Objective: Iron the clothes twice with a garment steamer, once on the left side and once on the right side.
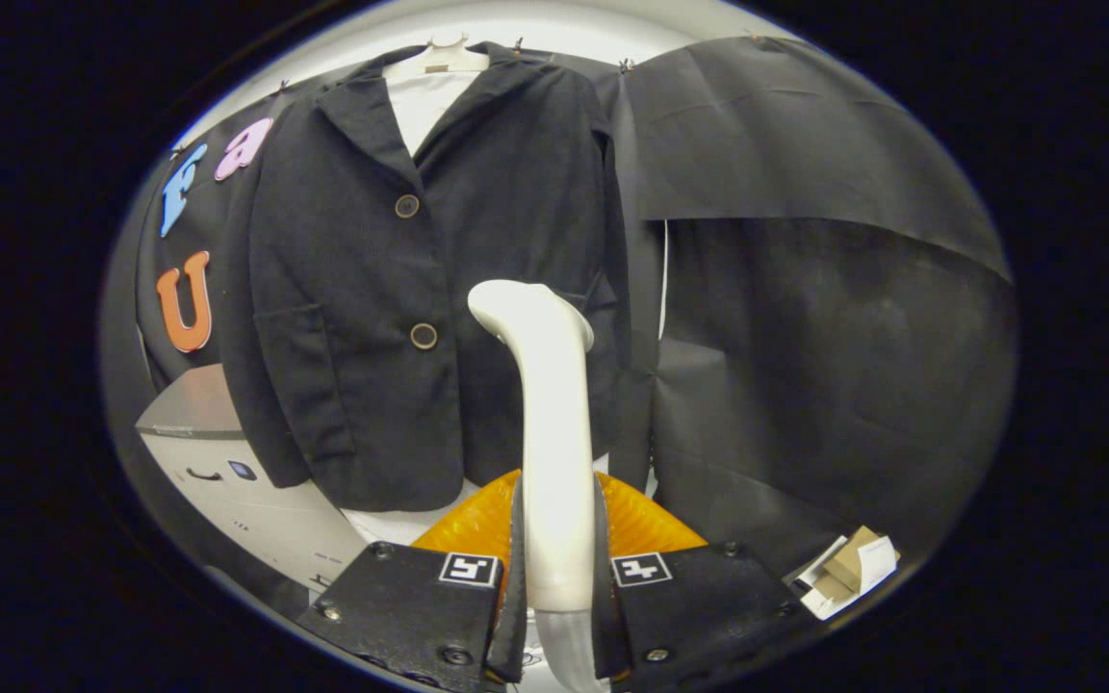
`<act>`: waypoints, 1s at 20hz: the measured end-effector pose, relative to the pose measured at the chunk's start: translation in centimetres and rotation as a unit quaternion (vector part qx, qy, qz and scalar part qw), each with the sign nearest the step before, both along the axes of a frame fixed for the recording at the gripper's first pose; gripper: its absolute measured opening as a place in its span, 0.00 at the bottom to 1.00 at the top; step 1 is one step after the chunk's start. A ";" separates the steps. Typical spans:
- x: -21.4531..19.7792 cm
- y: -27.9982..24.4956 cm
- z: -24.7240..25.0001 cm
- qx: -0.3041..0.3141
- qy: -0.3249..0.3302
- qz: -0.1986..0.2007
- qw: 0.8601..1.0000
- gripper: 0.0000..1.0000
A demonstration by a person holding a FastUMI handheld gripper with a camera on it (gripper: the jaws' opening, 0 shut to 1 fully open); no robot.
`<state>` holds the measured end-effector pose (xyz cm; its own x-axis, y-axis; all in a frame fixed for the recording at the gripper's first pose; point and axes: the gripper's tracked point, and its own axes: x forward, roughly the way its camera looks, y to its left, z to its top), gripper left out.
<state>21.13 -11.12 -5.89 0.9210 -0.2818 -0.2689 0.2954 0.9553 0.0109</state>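
A dark jacket (pixel 400 289) with two brown buttons hangs on a white hanger (pixel 439 60) against the booth wall, straight ahead of me. My gripper (pixel 556 539) is shut on the white handle of the garment steamer (pixel 554 414). The handle rises between both fingers and its curved head (pixel 526 308) stands in front of the jacket's right half, near the lower button (pixel 424 336). An orange translucent part of the steamer (pixel 641 525) shows just behind the fingers. Whether the head touches the cloth I cannot tell.
A grey-white box-like appliance (pixel 227 462) stands low to the left of the jacket. Small cardboard and paper pieces (pixel 848 573) lie low to the right. Black cloth (pixel 805 337) hangs on the right side.
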 end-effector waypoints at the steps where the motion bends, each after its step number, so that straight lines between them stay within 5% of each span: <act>1: 0.0 0.0 -0.6 0.003 0.005 -0.001 1.000 0.30; 13: -1.9 0.9 -8.6 0.018 0.064 0.005 0.998 0.30; 20: -2.2 1.1 -9.0 0.026 0.071 0.005 0.997 0.30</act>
<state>18.91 -10.04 -14.93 0.8754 -0.2551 -0.4105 0.2885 0.9573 0.0202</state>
